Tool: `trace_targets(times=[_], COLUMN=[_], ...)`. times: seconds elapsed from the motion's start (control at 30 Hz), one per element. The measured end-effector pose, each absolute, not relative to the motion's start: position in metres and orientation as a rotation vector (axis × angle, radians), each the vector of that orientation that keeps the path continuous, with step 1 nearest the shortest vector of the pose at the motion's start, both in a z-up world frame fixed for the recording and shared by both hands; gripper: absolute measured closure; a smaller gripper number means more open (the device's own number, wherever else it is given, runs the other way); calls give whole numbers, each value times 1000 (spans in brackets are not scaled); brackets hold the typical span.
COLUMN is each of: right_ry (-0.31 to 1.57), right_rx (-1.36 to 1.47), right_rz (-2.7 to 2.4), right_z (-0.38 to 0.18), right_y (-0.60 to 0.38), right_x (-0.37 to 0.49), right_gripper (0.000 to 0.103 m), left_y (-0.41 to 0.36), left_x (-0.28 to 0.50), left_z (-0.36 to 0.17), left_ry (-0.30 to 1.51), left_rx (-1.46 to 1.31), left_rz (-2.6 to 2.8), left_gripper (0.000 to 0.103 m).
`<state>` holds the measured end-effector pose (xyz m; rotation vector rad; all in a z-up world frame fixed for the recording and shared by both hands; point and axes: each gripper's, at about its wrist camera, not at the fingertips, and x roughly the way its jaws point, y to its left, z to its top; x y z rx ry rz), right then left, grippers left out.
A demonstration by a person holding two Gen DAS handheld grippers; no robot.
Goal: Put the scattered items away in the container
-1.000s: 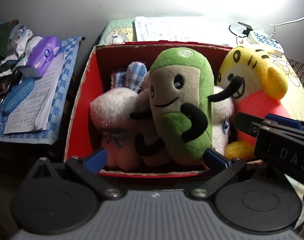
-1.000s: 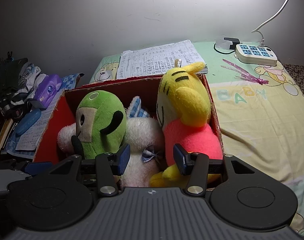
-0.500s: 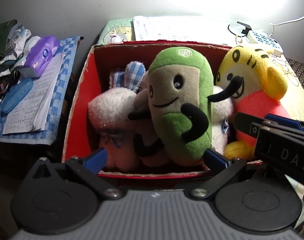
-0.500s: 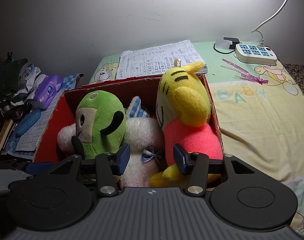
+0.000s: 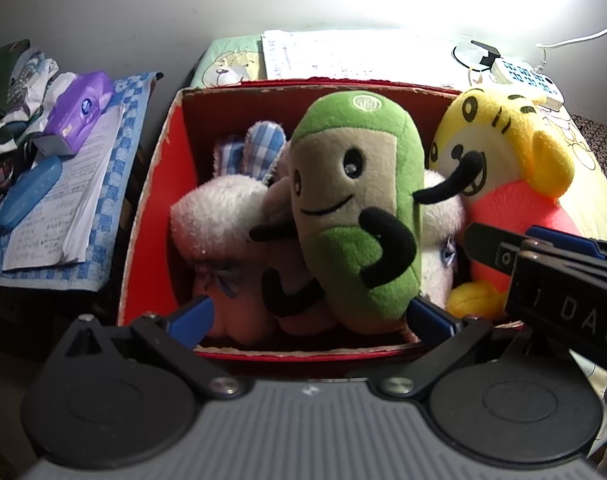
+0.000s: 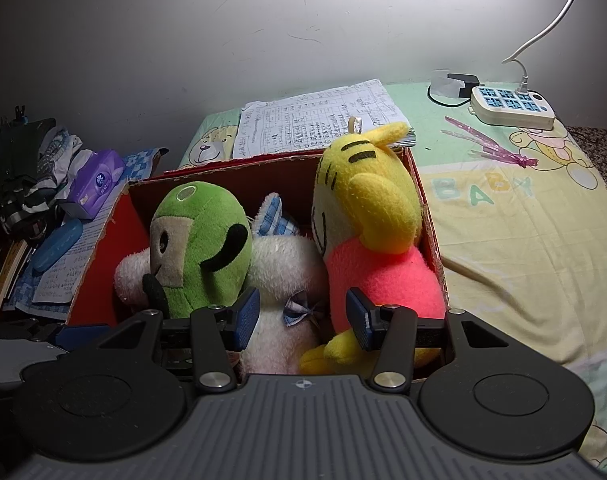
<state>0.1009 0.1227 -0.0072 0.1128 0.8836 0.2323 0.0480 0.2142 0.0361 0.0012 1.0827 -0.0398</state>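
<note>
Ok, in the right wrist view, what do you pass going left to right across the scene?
Purple tissue pack → blue case → green plush → white plush → yellow tiger plush, all three plushes inside the red box → pink dragonfly toy → power strip.

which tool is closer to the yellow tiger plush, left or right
Right. The right tool sits at the yellow tiger plush, one finger against its pink belly. The left tool brackets the green plush, further left in the red box.
</note>
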Motion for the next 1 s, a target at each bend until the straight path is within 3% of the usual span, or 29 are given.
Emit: trace_targets(times=[1.0], right_ry=[881], right_rx=[130], right_rz=[232], right_z=[-9], right_y=[121], right_x=[104], right_gripper=[53], left_y=[209], left_x=[55], left_z=[36], left_ry=[1072], left_rx=[8], left_rz=[-66], left_gripper=[0])
